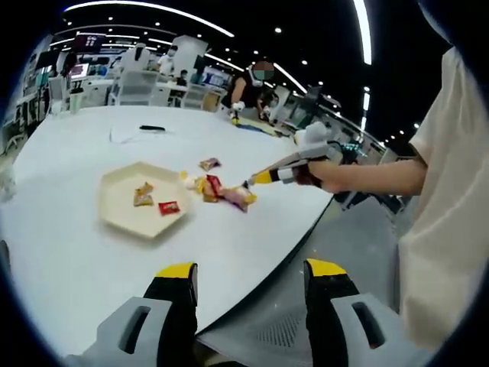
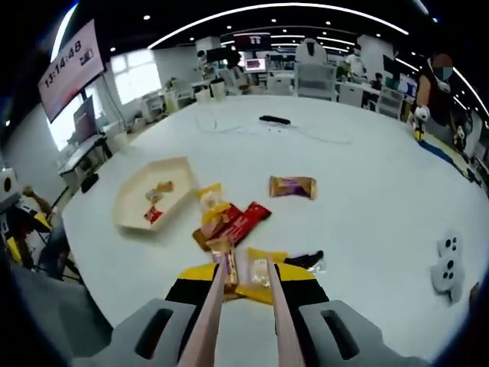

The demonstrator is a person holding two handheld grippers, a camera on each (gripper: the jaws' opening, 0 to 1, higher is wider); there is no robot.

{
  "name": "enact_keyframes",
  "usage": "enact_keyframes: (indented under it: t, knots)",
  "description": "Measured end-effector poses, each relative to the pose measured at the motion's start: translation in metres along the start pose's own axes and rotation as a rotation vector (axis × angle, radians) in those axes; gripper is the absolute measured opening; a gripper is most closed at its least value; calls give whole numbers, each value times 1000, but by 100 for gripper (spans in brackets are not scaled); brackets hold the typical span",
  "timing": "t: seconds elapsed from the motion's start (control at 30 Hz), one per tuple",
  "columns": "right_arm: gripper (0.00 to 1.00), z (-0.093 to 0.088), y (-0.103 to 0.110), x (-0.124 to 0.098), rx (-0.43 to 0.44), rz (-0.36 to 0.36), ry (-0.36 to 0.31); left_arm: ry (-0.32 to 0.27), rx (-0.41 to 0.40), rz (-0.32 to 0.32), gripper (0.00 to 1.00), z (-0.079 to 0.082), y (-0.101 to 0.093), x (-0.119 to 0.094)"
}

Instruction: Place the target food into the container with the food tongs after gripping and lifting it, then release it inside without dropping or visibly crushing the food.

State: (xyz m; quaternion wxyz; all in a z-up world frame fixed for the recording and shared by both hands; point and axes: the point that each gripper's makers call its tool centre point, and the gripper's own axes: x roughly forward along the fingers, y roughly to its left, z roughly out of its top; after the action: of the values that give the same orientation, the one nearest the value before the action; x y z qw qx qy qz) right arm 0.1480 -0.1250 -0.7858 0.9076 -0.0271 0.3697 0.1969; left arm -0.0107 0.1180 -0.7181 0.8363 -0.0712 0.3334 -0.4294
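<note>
Between the yellow-tipped jaws of the right gripper (image 2: 243, 284), a pair of pale pink food tongs (image 2: 241, 306) runs forward, clamped there, so this gripper is closed on the tool. The tong tips stand slightly apart, straddling a small tan wrapped snack (image 2: 225, 261) whose long axis lies roughly along the tongs; whether they already pinch it I cannot tell. Just beyond sits a loose pile of wrapped snacks (image 2: 229, 222) on the white round table (image 2: 359, 199), and farther left the cream hexagonal tray (image 2: 172, 170), already holding a few packets. The left gripper (image 1: 248, 294) hangs back at the table's edge, jaws wide and empty, so the right is nearer.
</note>
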Motion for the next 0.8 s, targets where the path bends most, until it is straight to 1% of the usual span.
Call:
enact_keyframes:
  t: [0.53, 0.8]
  knots:
    - [27, -8, -9, 13, 25, -14, 18, 28, -7, -18, 56, -2, 0, 8]
    - [27, -11, -7, 17, 25, -10, 29, 32, -13, -11, 56, -4, 2, 7]
